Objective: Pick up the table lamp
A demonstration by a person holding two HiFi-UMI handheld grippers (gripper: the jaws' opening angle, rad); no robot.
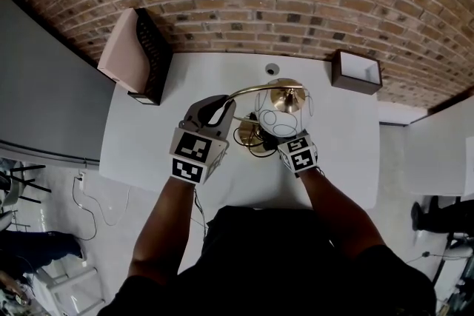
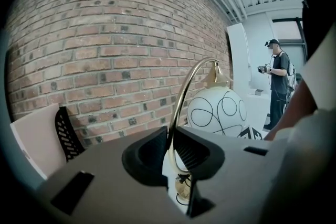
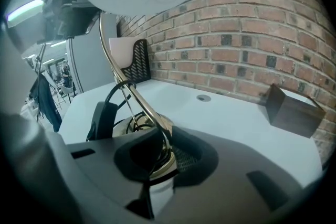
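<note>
Well inside edges of white table [image 1: 148, 148], table lamp [image 1: 287, 97], left claw [image 2: 170, 138], right claw [image 3: 163, 140] clamping its stem.

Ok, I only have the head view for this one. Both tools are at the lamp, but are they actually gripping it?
Observer: Yes for the left. The left gripper view shows the left tool shut on the curved brass arm of the table lamp.
Operator: And the right one?
Observer: The right gripper view shows the right tool shut on the same arm lower down, just above the round base.
Operator: Anyone close by?
Observer: A person stands in the background past the lamp, seen in the left gripper view.
</note>
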